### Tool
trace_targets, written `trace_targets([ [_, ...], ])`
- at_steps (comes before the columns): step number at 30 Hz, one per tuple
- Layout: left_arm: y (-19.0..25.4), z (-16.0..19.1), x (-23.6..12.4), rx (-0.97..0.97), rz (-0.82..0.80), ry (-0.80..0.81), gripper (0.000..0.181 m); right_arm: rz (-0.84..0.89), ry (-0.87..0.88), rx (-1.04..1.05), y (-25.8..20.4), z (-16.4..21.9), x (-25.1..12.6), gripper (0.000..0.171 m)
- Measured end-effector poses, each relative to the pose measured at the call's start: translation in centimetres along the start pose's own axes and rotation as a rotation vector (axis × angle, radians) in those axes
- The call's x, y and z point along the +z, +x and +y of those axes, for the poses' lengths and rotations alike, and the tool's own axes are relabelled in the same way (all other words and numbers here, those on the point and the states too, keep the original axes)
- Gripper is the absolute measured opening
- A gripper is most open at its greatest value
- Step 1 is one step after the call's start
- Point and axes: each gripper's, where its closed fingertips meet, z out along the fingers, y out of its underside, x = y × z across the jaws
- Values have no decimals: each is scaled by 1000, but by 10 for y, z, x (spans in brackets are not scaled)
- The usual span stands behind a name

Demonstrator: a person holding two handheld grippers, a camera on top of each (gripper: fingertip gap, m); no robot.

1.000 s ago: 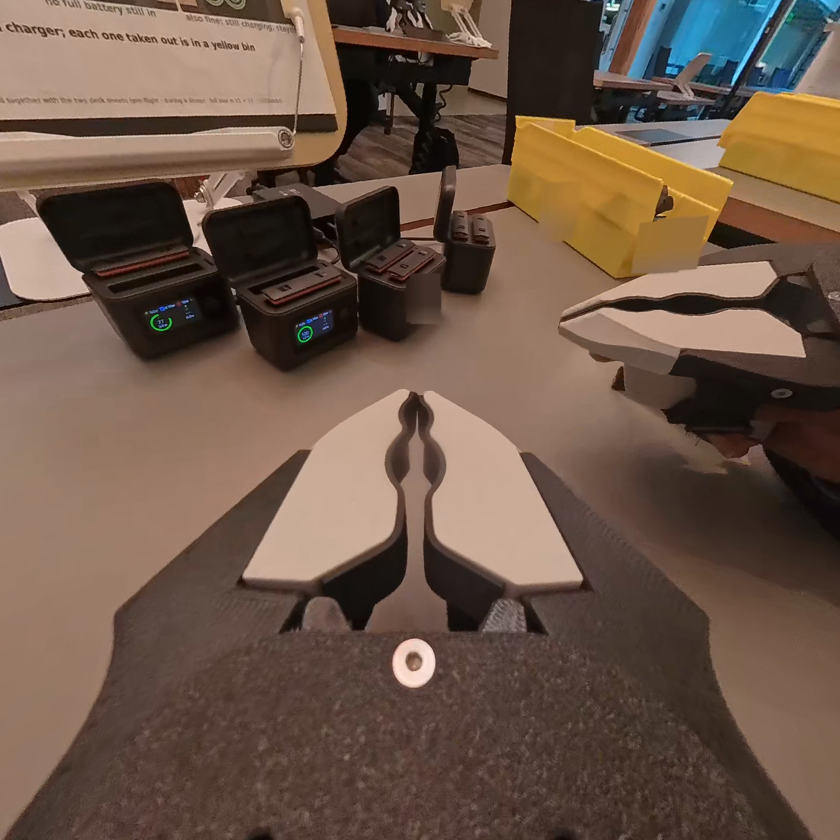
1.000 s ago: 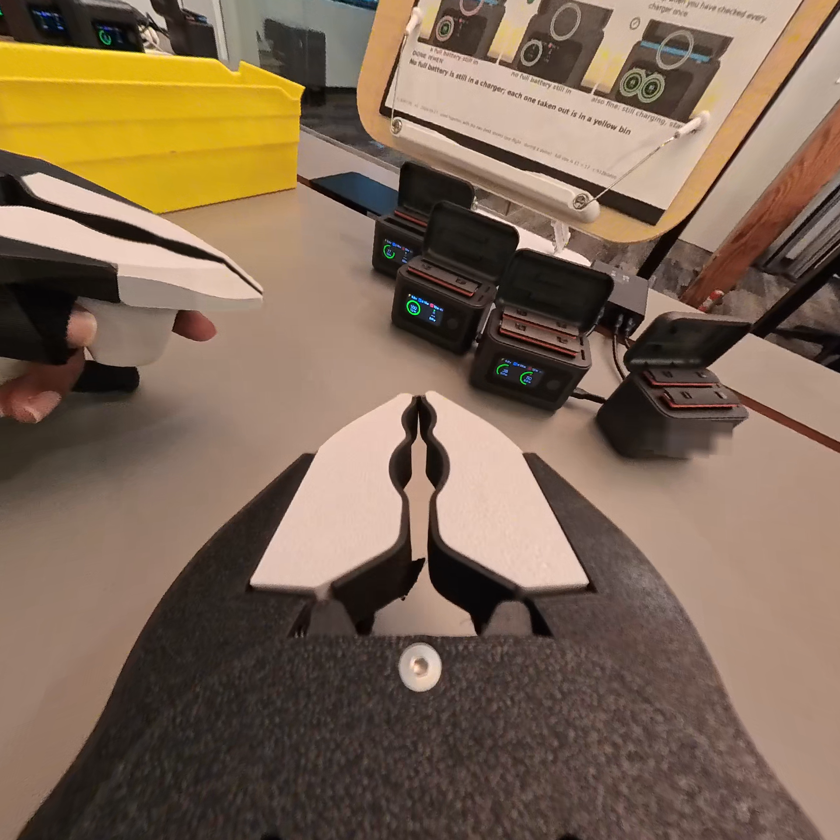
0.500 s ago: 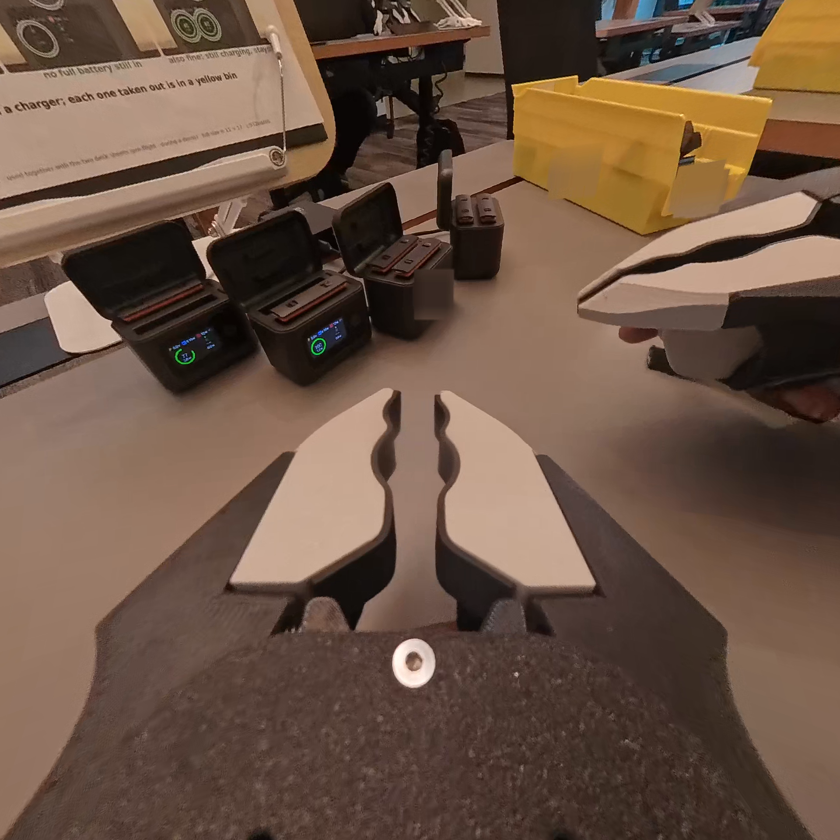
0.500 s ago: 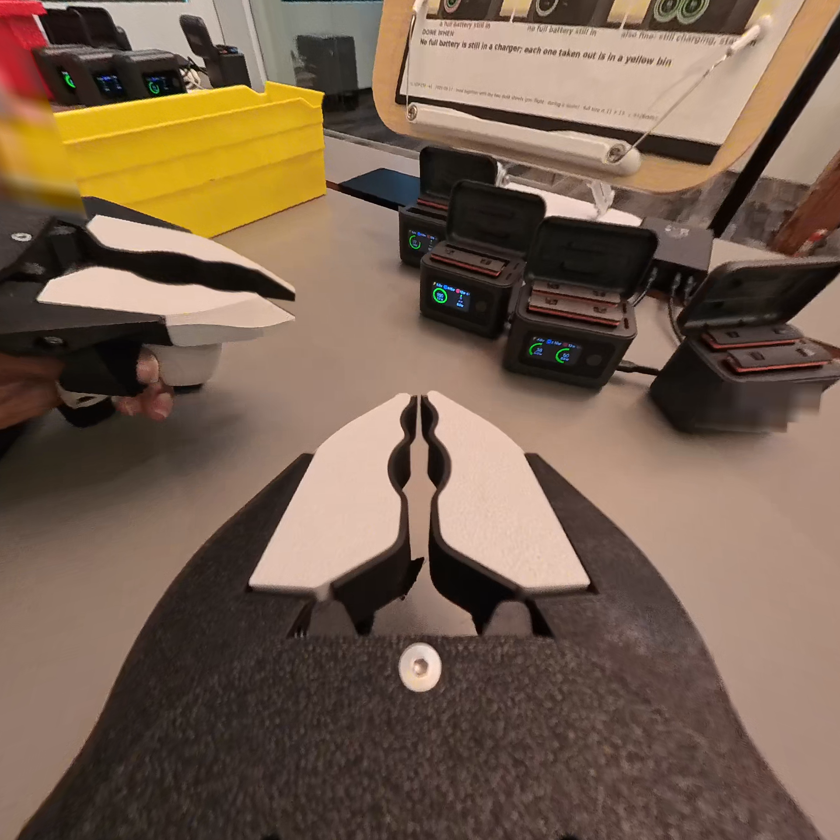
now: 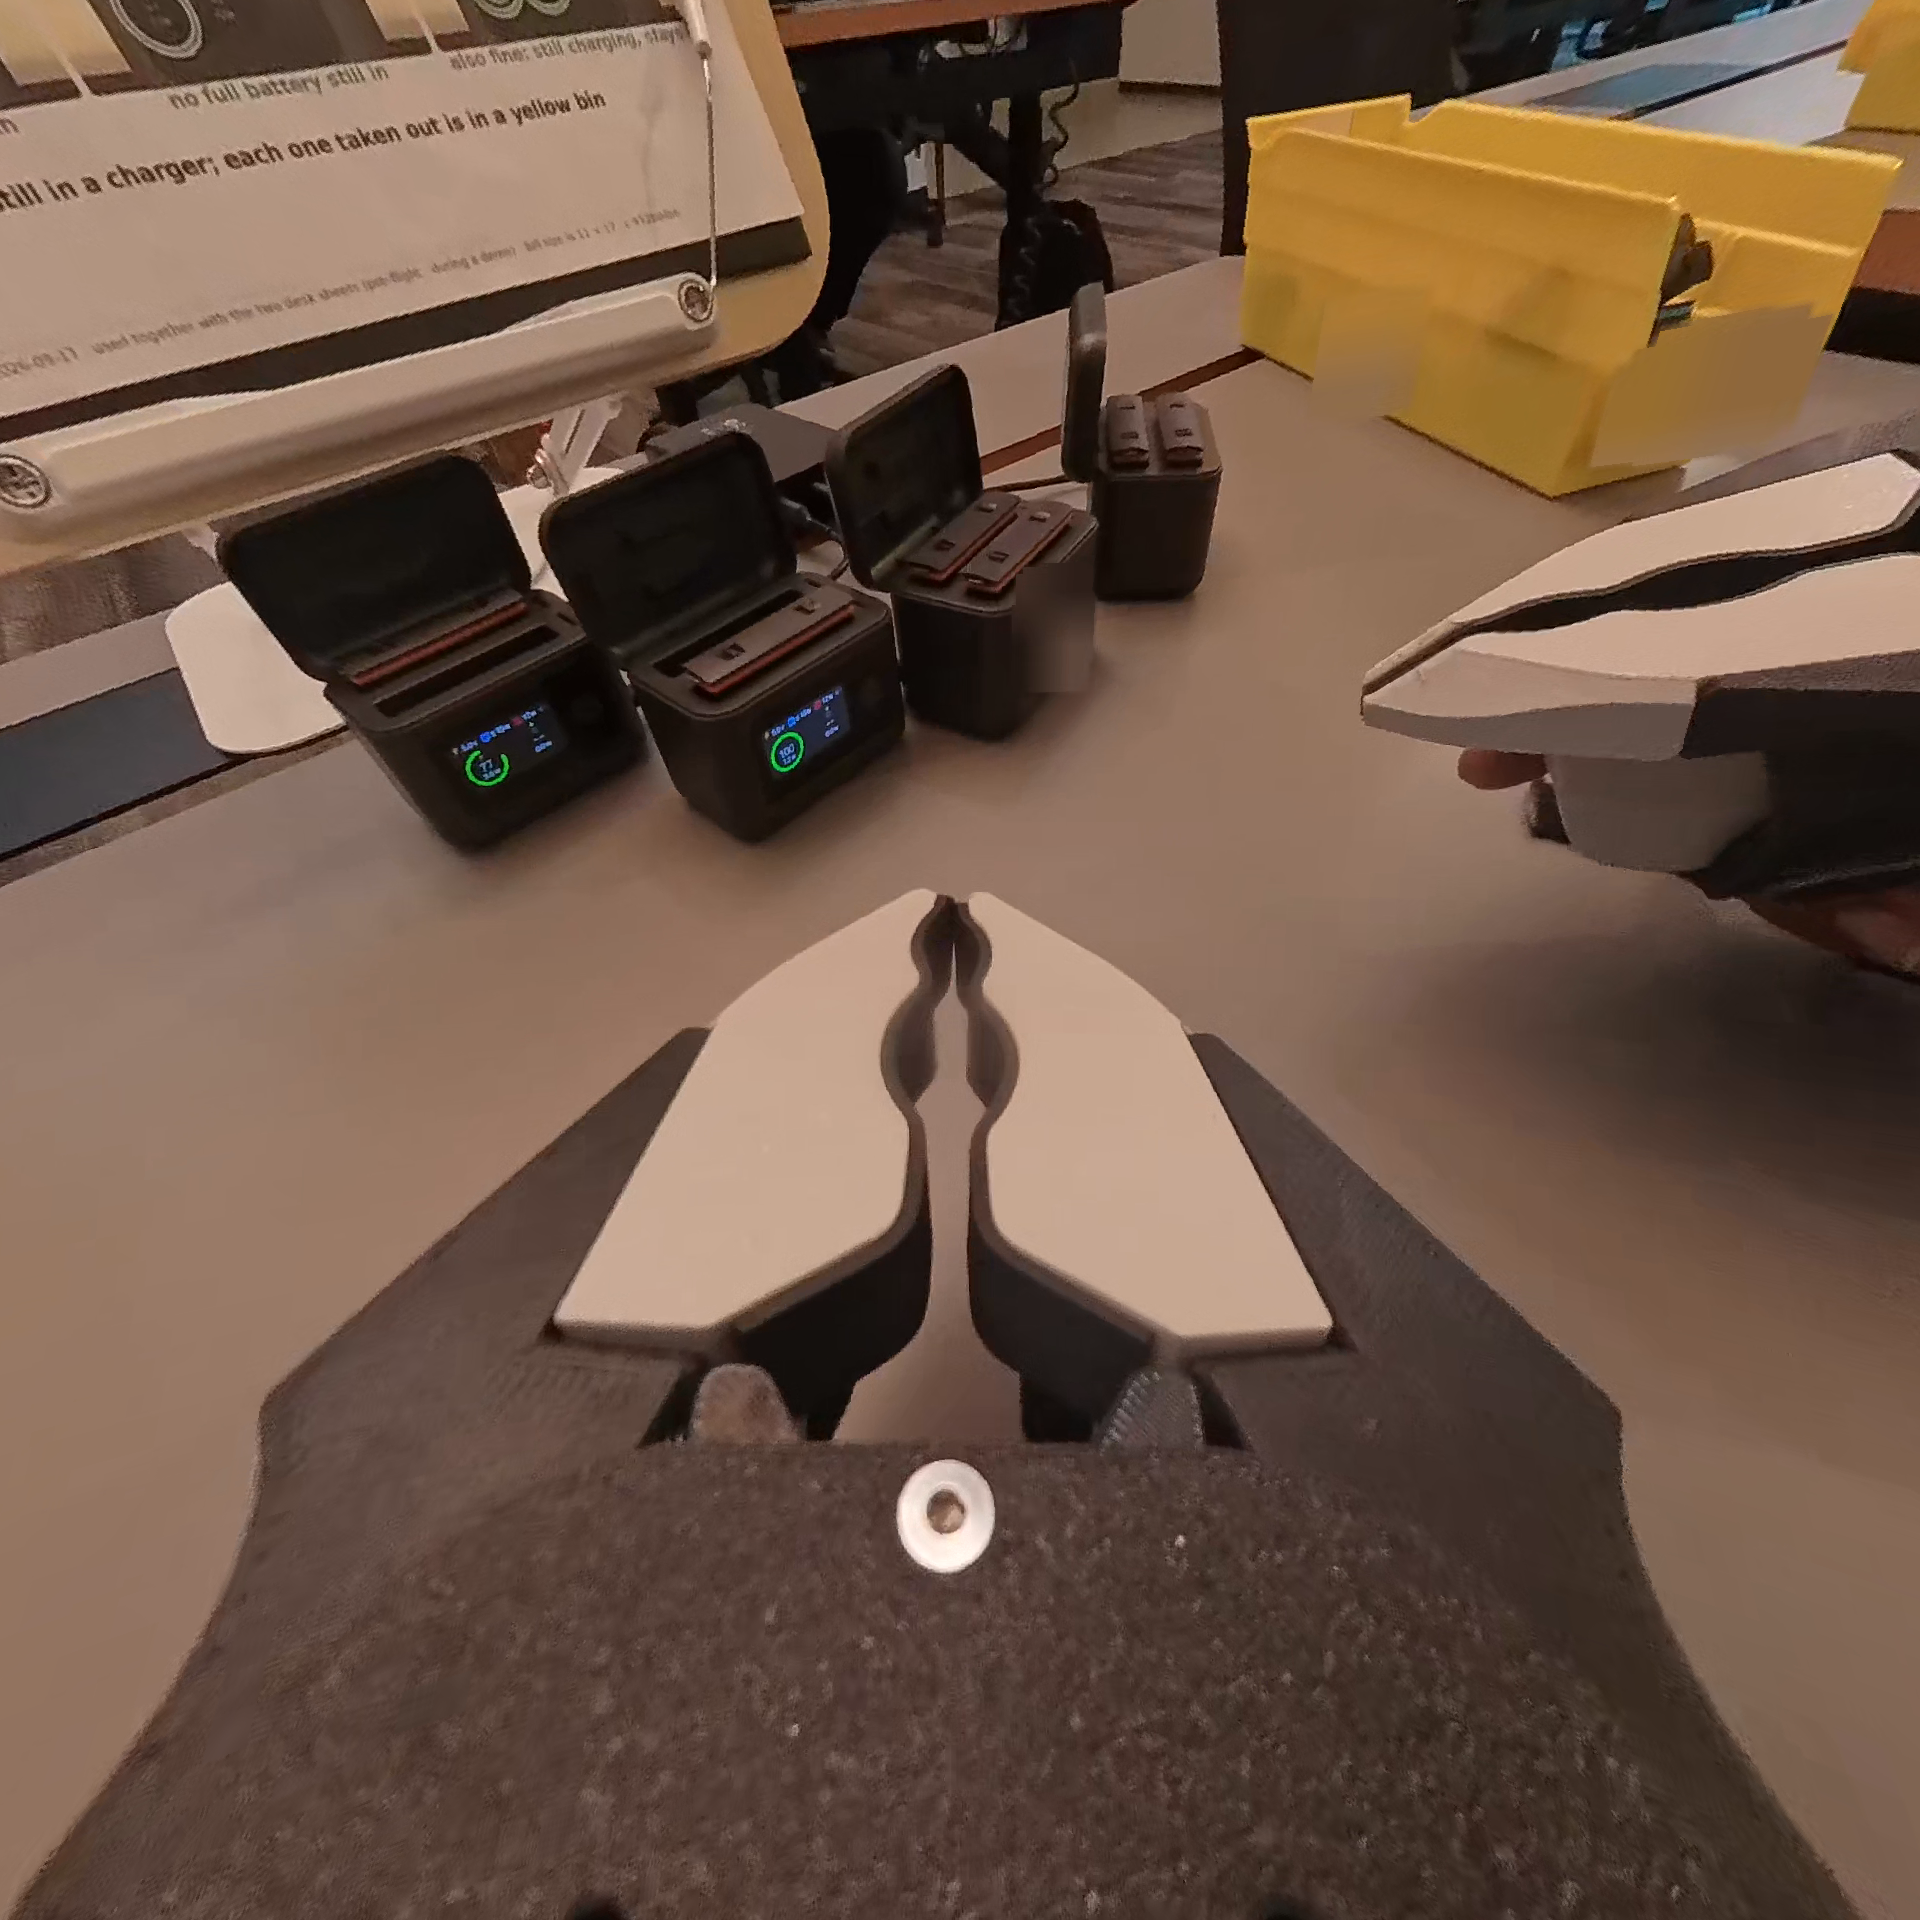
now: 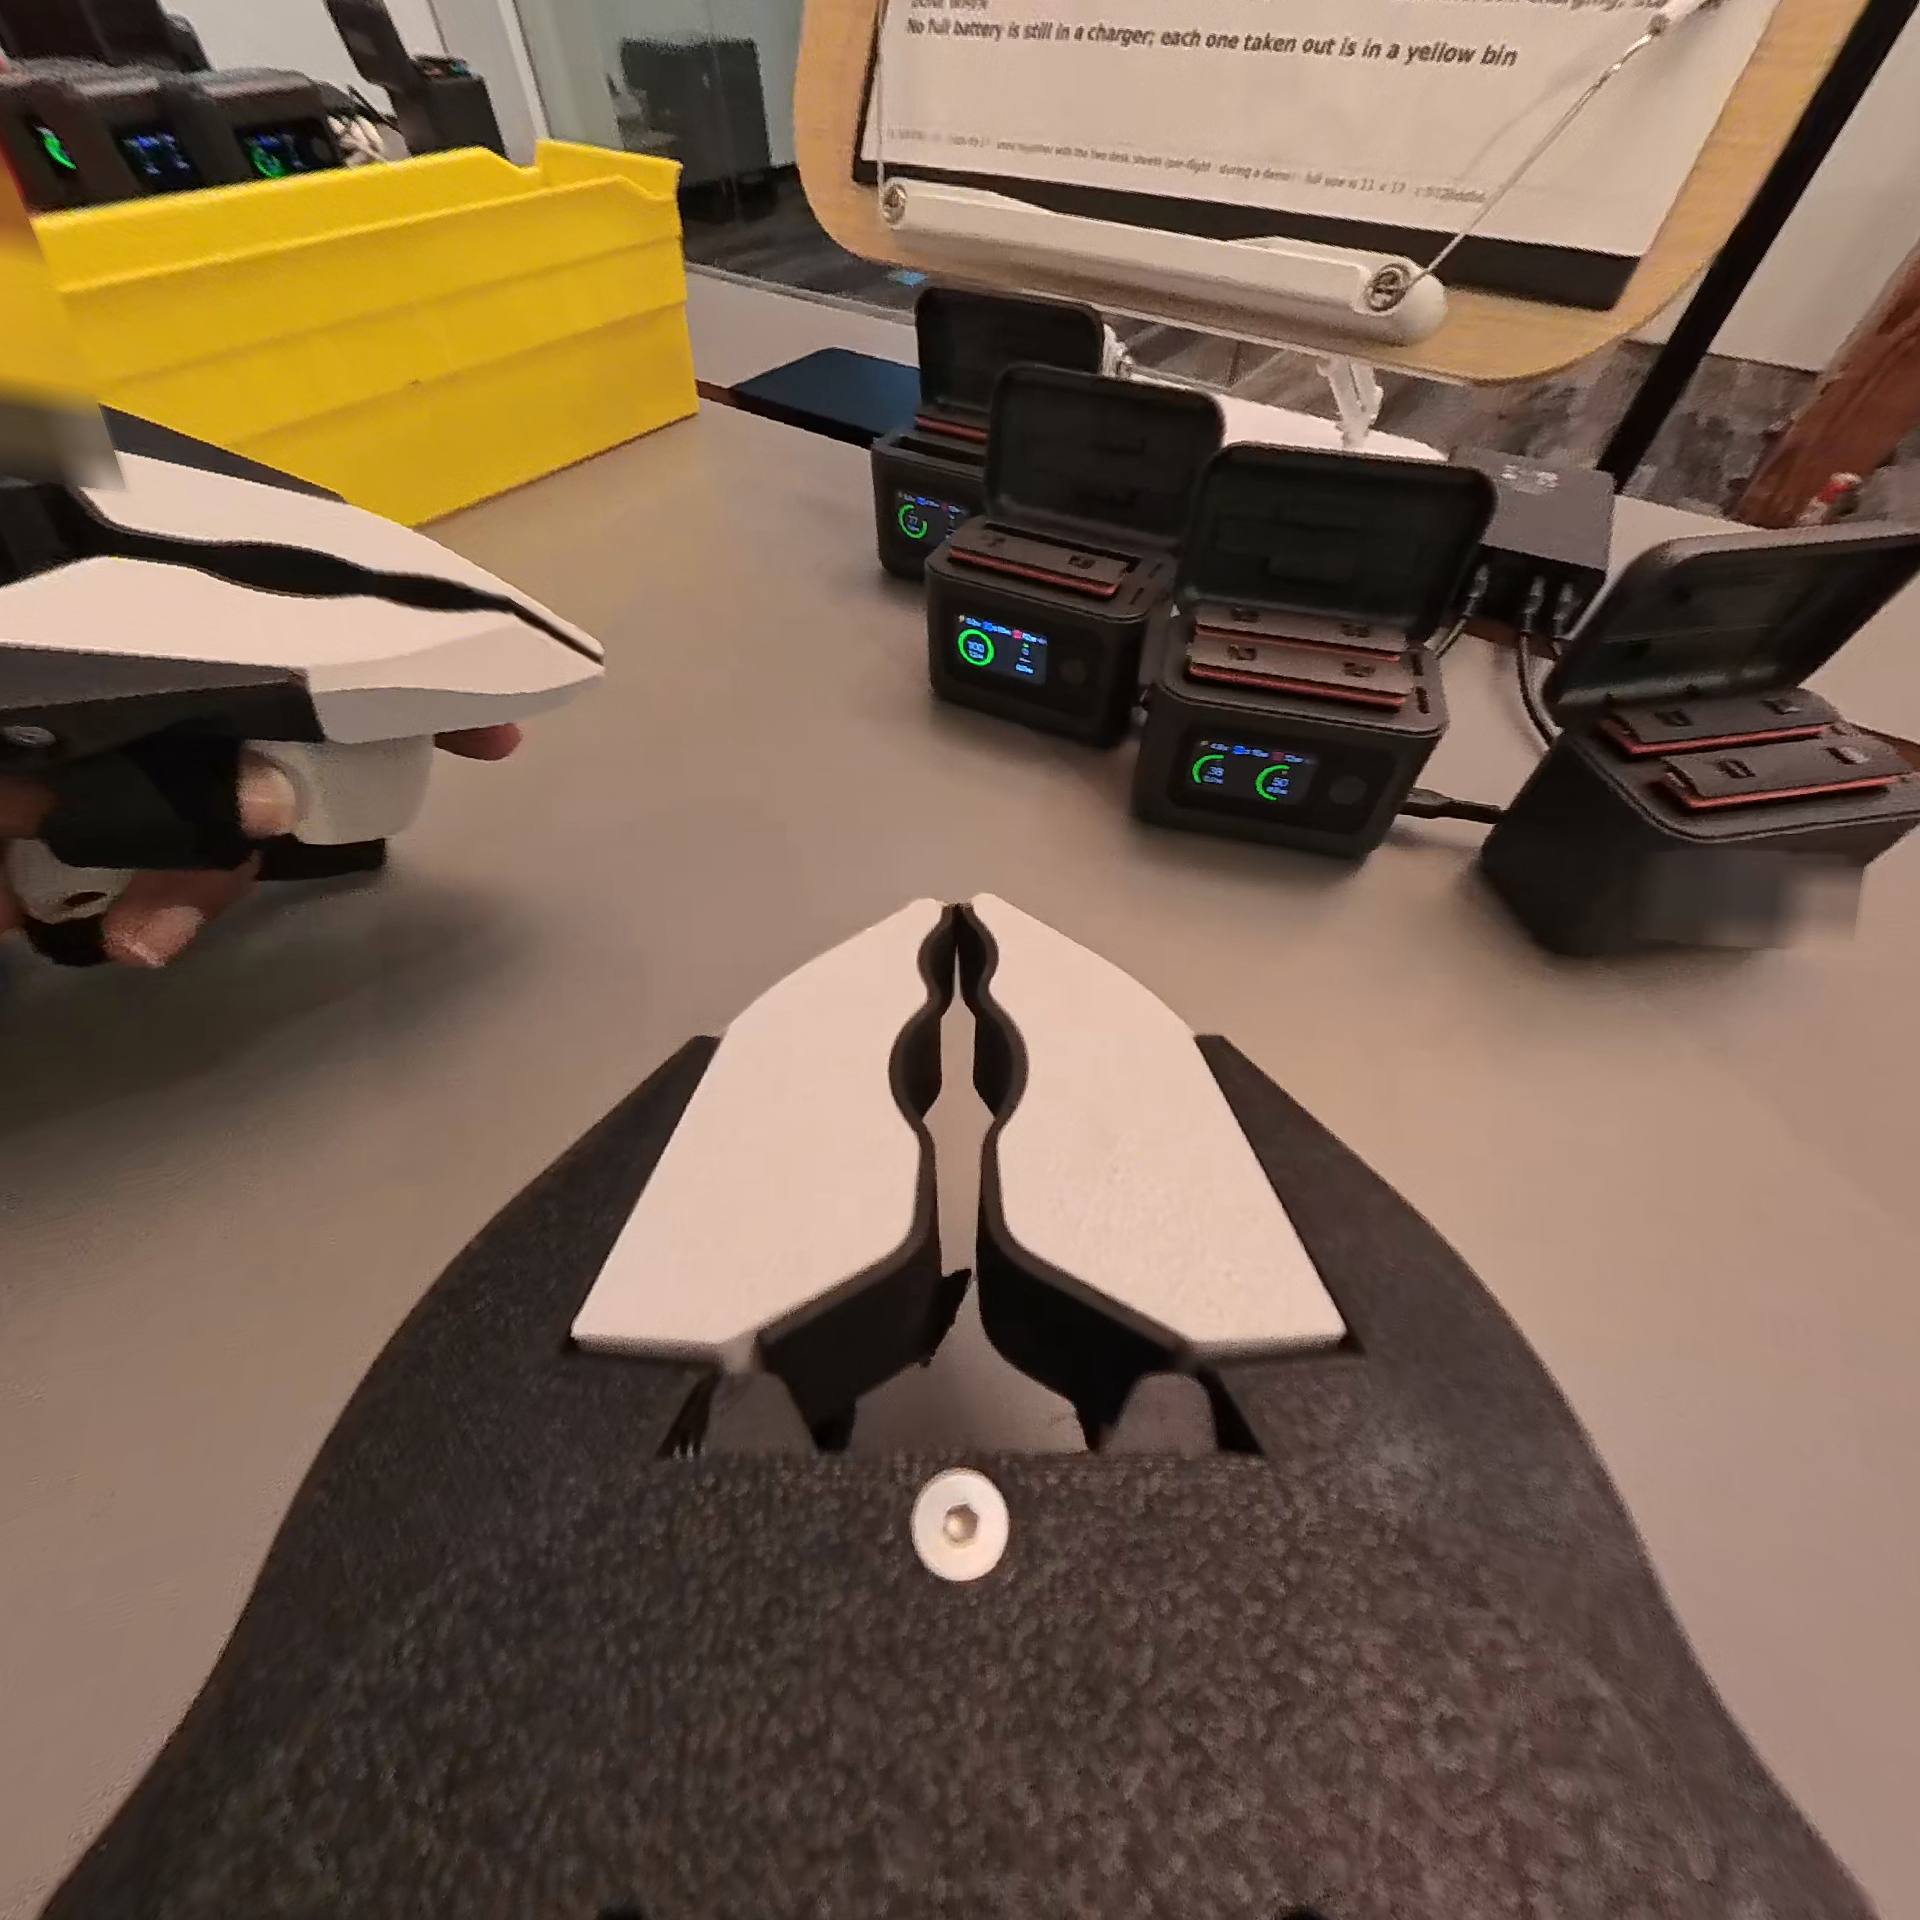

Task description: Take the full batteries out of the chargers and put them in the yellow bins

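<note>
Four black chargers stand in a row with lids open, and dark batteries with red edges sit in their slots. In the left wrist view they are the first (image 5: 488, 717), the second (image 5: 774, 717), the third (image 5: 987, 634) and the fourth (image 5: 1153, 509). The second charger's screen (image 5: 805, 732) shows a closed green ring. My left gripper (image 5: 951, 909) is shut with nothing between the pads, over the grey table short of the chargers. My right gripper (image 6: 954, 914) is shut and empty too, and faces the same chargers (image 6: 1039, 655). A yellow bin (image 5: 1538, 291) stands at the back right, and another yellow bin (image 6: 395, 332) at the left.
An instruction board on a stand (image 5: 364, 208) leans over the chargers. A black power hub with cables (image 6: 1538, 520) lies behind them. The right gripper (image 5: 1382, 696) shows at the right of the left wrist view. The left gripper (image 6: 587, 660) shows at the left of the right wrist view. More chargers (image 6: 156, 145) stand behind the left bin. My hands' fingertips stand some 11 cm from each other.
My left gripper opened a little half a second ago and has shut again on air. Both grippers have moved closer to the chargers. The right gripper stayed shut.
</note>
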Motion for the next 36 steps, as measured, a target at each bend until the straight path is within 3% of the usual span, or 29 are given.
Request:
trace_targets([
  [7,-2,3,1,19,-26,-12,0,30,9,-40,0,-2,-1,1],
  [16,-10,7,0,5,-55,-26,1,158,12,-324,-12,-6,21,0],
  [29,-4,4,-1,-7,-21,-11,3,168,-91,-60,0,-16,111,3],
  [36,-3,5,-1,-11,-11,-14,4,209,-107,-57,6,-16,122,0],
])
